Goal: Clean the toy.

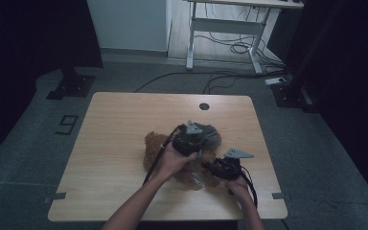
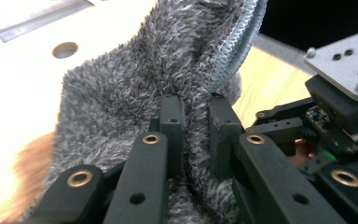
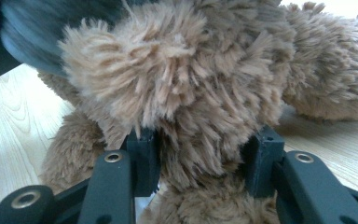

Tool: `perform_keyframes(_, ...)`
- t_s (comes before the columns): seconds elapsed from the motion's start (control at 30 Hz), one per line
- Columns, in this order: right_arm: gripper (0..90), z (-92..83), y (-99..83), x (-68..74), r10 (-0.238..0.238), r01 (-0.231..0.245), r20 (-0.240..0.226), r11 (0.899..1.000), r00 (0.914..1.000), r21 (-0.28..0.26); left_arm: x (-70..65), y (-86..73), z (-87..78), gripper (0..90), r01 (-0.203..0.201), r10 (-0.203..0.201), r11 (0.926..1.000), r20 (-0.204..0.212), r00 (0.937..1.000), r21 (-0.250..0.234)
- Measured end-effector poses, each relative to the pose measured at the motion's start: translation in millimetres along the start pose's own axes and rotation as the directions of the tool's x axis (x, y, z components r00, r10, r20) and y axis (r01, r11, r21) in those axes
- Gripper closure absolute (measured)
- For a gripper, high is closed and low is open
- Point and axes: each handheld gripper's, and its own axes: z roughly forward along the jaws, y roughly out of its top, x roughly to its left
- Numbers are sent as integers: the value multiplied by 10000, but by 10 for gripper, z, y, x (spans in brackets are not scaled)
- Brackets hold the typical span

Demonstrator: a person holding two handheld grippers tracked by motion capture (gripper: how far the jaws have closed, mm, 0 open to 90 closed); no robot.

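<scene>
Left hand-held gripper (image 2: 193, 105) has its jaws drawn nearly together on a fold of grey fleece garment (image 2: 135, 88), the fuzzy cloth pinched between the two black pads beside a ribbed hem that curves up past them. From the high view this left hand-held gripper (image 1: 197, 143) sits over the upper right part of the brown teddy bear (image 1: 155, 148), with the grey cloth bunched just beyond it at the bear's far right side.

Right hand-held gripper (image 3: 200, 158) stands about half closed, and its jaws press into a thick tuft of the bear's brown fur (image 3: 191, 84) from either side, so it has a hold on the toy. In the high view the right hand-held gripper (image 1: 214, 168) lies at the bear's near right edge, close to the left one.

The bear lies on the tabletop (image 1: 115, 124), somewhat right of its middle and nearer the person than the round hole (image 1: 204, 106) in the far edge.

As a judgement, the work looks like dressing or undressing the bear with the grey garment, and it is partway: both grips are made, one on cloth and one on the toy, yet the garment is gathered at one side of the bear only. Which way the cloth is to go cannot be told.
</scene>
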Motion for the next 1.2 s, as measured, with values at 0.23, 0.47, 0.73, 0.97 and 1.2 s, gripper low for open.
perform_keyframes(0.23,551,4,-2,4,13,-13,90,10000,10000,71,153,-121,73,783,523,-517,9983,-239,9984,265)
perform_keyframes(0.47,565,5,-5,1,35,-35,51,10000,10000,50,509,-367,-261,784,1013,-963,9943,-1236,9876,344)
perform_keyframes(0.73,569,9,-6,11,-3,3,2,10000,10000,73,945,-719,-677,785,1968,-1941,9805,-1647,9671,0)
perform_keyframes(0.97,569,9,-6,12,-12,12,1,10000,10000,73,1181,-982,-804,785,2677,-2635,9635,-1968,9444,-53)
perform_keyframes(1.2,570,8,-10,-2,20,-19,-45,10000,10000,69,1274,-1373,-793,785,3333,-3219,9426,-2086,9235,210)
